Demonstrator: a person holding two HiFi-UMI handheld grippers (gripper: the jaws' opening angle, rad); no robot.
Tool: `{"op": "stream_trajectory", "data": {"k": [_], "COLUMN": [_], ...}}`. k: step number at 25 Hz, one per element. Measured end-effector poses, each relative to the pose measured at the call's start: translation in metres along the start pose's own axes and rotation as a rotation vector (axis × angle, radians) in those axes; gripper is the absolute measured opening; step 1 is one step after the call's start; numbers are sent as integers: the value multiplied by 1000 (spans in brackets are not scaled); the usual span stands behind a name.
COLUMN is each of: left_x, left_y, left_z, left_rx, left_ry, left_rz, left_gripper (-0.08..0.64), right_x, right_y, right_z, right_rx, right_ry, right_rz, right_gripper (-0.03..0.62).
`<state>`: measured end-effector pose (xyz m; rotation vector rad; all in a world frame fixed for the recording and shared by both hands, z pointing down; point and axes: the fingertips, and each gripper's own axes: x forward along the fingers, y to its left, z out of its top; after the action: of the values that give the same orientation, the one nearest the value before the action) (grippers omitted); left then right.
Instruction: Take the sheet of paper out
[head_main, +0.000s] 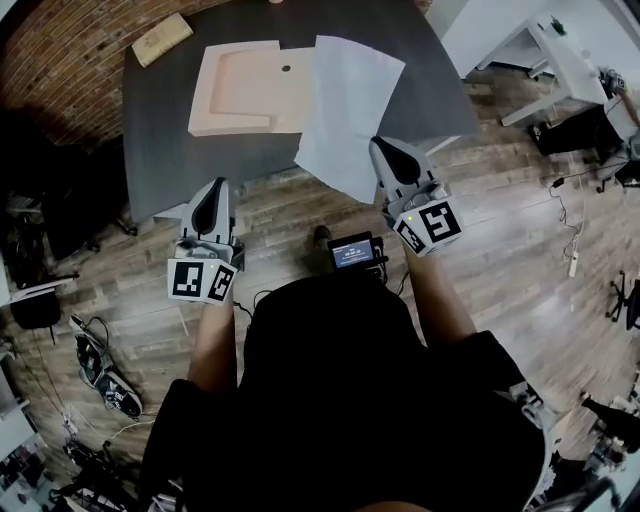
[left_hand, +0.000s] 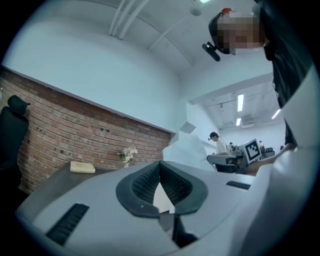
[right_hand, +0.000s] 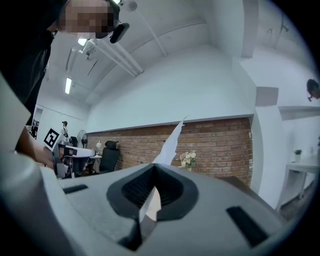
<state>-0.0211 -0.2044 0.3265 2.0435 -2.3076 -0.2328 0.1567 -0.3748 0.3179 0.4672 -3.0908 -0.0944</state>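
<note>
A white sheet of paper (head_main: 350, 100) hangs above the right end of the dark table (head_main: 170, 130), partly over a beige moulded tray (head_main: 245, 95). My right gripper (head_main: 383, 145) is shut on the sheet's near corner. In the right gripper view the sheet (right_hand: 167, 147) rises from between the closed pads of the right gripper (right_hand: 153, 166). My left gripper (head_main: 213, 188) hovers at the table's near edge, left of the sheet, with its tips together and nothing seen held. From the left gripper (left_hand: 160, 164) the lifted sheet (left_hand: 192, 150) shows off to the right.
A tan book (head_main: 162, 38) lies at the table's far left corner, and a small vase of flowers (left_hand: 127, 154) stands by the brick wall. A white desk (head_main: 540, 50) is at the right. Shoes (head_main: 105, 370) and cables lie on the wooden floor.
</note>
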Motion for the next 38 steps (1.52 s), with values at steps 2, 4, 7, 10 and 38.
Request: {"op": "stream_trajectory", "data": {"k": [2, 4, 7, 10, 38], "left_x": [-28, -60, -107, -149, -240], "left_y": [-6, -9, -11, -17, -207], "left_z": [-9, -18, -28, -36, -76], "left_rx": [3, -8, -25, -37, -199], "left_ry": [19, 31, 40, 50, 36], "left_rz": [-4, 3, 24, 35, 89], "left_gripper": [-3, -3, -3, -3, -3], "right_x": [-14, -30, -54, -79, -308], "right_y": [20, 44, 80, 114, 147], "right_z": [-12, -22, -30, -38, -60], "right_rx": [18, 19, 10, 21, 101], "right_ry": [20, 36, 42, 44, 37], "right_rz": [-5, -8, -10, -11, 16], "right_gripper": [3, 3, 3, 3, 3]}}
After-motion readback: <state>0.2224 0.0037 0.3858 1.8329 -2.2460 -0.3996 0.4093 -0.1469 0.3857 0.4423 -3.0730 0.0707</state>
